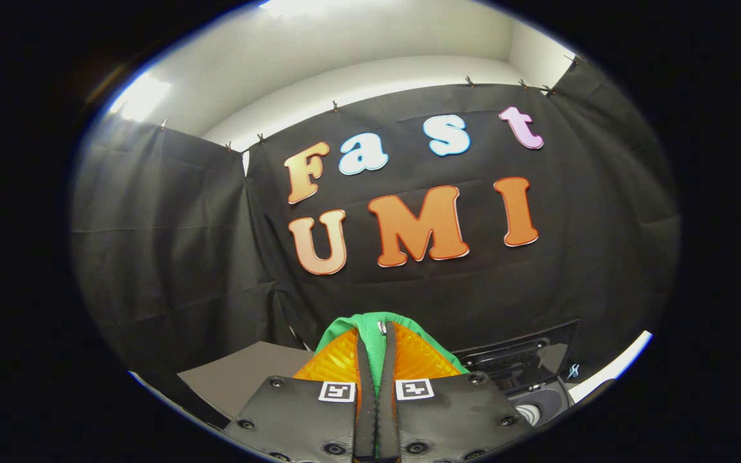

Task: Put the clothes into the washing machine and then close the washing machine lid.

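Gripper: the hand-held two-finger gripper (375,334) with translucent orange ribbed fingers (335,361) and black inner pads is drawn in narrow, both fingers pressing on a fold of cloth between them.

Clothing: a bright green fabric garment (370,325) is pinched between the fingers; it bunches over and around the fingertips and runs as a thin green strip down the gap between the pads (a small silvery bit, perhaps a fastener, sits near the top of the fold; too small to tell).

Gripper body: two black plates (300,418) with screws lie behind the fingers, each carrying a small square black-and-white marker (336,391) close to the finger base.

Washing machine: a glossy dark washing machine top (518,363) lies beyond the gripper, lower than the garment and off to its right; the garment is held up in the air, apart from the machine.

Opening: a pale, rounded part (528,413) shows just beside the right black plate, below the glossy top; whether this is the drum cannot be told.

Grey panel: a flat matte grey-brown panel (242,376) lies to the left of the garment, below it.

Backdrop: the black cloth booth wall (171,257) hangs well beyond the garment, clipped along its upper edge.

Room: a white wall and ceiling (345,45) rise above the cloth.
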The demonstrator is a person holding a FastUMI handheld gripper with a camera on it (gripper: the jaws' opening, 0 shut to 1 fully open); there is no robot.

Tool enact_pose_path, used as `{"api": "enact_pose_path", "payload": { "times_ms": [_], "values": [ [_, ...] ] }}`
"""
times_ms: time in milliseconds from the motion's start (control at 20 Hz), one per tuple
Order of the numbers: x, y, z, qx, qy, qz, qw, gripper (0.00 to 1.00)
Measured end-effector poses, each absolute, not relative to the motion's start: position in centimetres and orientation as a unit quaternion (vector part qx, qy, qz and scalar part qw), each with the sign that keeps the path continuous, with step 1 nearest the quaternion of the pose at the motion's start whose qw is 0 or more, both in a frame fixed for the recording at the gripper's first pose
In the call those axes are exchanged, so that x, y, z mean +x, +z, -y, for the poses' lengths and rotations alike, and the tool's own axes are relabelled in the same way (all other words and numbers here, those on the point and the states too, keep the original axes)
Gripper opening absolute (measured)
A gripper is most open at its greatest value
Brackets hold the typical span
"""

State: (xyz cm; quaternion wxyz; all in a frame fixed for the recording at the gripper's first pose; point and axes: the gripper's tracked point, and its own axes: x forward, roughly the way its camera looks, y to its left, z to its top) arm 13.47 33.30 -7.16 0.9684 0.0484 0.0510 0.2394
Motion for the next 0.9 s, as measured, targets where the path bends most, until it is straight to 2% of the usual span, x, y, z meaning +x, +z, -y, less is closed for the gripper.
{"api": "enact_pose_path", "payload": {
  "times_ms": [450, 900],
  "values": [
    [18.5, -10.3, -21.7, 0.051, 0.188, -0.087, 0.977, 0.10],
    [22.0, -18.5, -14.0, 0.054, 0.157, -0.159, 0.973, 0.10]
  ]
}}
